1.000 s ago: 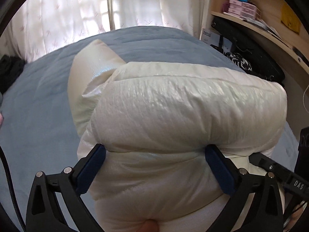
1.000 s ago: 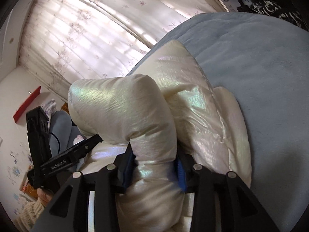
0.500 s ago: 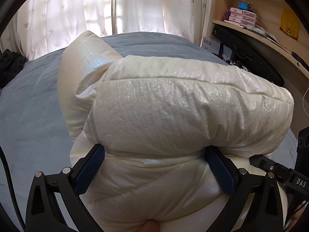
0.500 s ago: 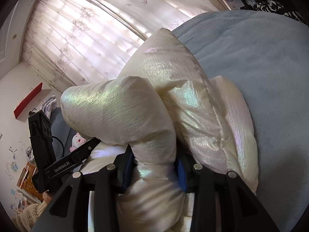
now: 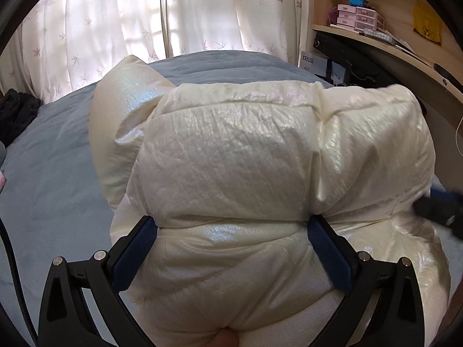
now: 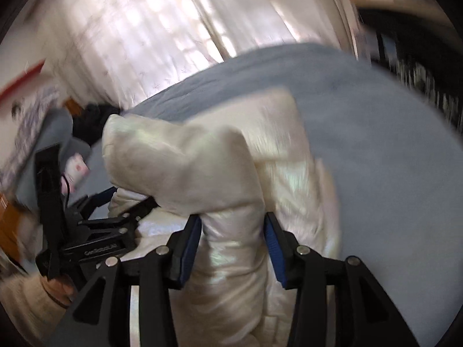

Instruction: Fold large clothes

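Observation:
A cream, shiny puffer jacket [image 5: 231, 167] is bunched in a thick fold over the blue bed [image 5: 58, 173]. My left gripper [image 5: 231, 231] holds a wide puffy fold of it between its blue pads. My right gripper [image 6: 233, 225] is shut on a narrower roll of the same jacket [image 6: 185, 167]. The right view is blurred by motion. The left gripper [image 6: 127, 217] shows in the right view at the left, its fingers on the jacket. The right gripper's tip [image 5: 439, 205] shows at the right edge of the left view.
White flowered curtains [image 5: 173, 14] hang behind the bed. A curved wooden shelf [image 5: 376, 40] with boxes and dark items stands at the right. Dark clothing [image 5: 14, 112] lies at the bed's far left. A small pink toy [image 6: 76, 167] lies left of the jacket.
Both grippers have swung with the jacket. The right view has turned sharply and the bed now fills its right side. The jacket fold has lowered against the bed.

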A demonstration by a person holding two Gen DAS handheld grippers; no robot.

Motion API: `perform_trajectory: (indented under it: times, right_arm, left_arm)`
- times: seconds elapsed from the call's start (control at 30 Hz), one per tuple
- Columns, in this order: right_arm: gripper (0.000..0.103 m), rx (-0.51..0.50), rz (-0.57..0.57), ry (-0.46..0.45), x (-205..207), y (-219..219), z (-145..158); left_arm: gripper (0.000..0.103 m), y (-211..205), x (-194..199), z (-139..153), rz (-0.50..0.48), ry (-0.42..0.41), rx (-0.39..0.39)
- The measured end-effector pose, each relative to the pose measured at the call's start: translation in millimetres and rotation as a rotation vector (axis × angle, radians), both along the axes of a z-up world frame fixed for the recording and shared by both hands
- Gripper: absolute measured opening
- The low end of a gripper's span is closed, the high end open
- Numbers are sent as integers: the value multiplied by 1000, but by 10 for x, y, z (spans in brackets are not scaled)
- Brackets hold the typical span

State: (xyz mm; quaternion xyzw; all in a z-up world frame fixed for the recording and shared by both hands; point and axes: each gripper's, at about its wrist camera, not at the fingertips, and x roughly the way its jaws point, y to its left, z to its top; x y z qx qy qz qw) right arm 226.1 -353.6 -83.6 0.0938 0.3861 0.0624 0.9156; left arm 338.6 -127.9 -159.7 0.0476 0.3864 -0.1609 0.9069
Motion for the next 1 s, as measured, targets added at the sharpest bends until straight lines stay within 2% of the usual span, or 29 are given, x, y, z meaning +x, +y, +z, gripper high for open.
perform_trajectory:
  times: [0.07,0.17,0.27,0.37,0.43,0.5,0.6,0.73,0.9,1.0]
  right_arm:
    - [52,-51,35,-35,24,83,150]
    - [52,-120,53,-67,162,213,286]
    - [53,-125,44,-44,397,251,254]
    - [53,-62,-50,27,663,79,90]
    - [53,35,-118,104,812,-110,-98]
    - [53,116,-136,138,880,-229,-270]
    - [53,140,-143,145,886,-293,-414]
    - [54,231,-150,172,886,-385,-566]
    - [55,252,-167,186,824,-385,-616]
    - [56,311,-194,169,724,-400,-706]
  left_arm:
    - [103,4,-10,-1,-1,1,-2]
    - [103,4,-28,6,-4,1,-3]
    - [103,30,-21,13,-3,6,-3]
    - [103,48,-8,18,1,11,-8]
    - [103,43,11,25,-1,22,-10]
    - [103,58,55,20,6,39,-21]
    - [103,81,97,15,5,56,-37]
    - [103,129,98,-7,3,61,-55]
    - [102,138,36,24,-2,49,-29]
    - [102,206,12,72,-6,50,-48]
